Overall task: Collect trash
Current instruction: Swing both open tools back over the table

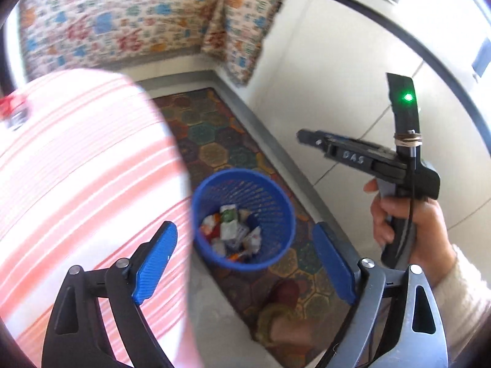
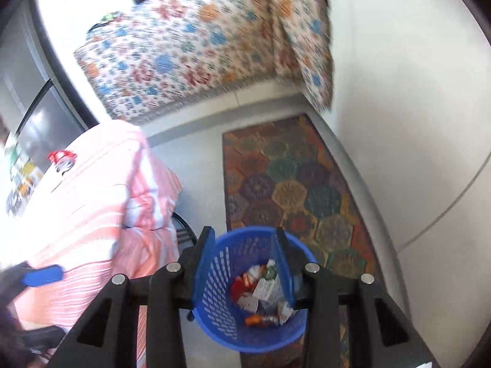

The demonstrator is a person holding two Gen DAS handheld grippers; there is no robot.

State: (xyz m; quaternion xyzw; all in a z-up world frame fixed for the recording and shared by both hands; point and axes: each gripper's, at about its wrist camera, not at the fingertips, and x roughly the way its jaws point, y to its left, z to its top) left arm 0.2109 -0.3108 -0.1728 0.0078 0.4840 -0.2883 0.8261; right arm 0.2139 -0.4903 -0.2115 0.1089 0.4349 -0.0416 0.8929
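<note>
Left wrist view: the striped cloth (image 1: 76, 168) over a table fills nine o'clock. The left gripper (image 1: 245, 263) hangs with its blue pads spread wide and nothing between them. Just past it, at center, the blue basket (image 1: 245, 219) stands on the patterned rug (image 1: 221, 141), with crumpled trash (image 1: 231, 233) inside. At three o'clock a hand (image 1: 408, 224) holds the right gripper's black handle. In the right wrist view, the striped cloth sits at nine o'clock, and the right gripper (image 2: 244, 263) is partly parted above the basket, empty as far as I can tell through the blur. The rug runs toward two o'clock, with a floral cover (image 2: 208, 49) at twelve.
</note>
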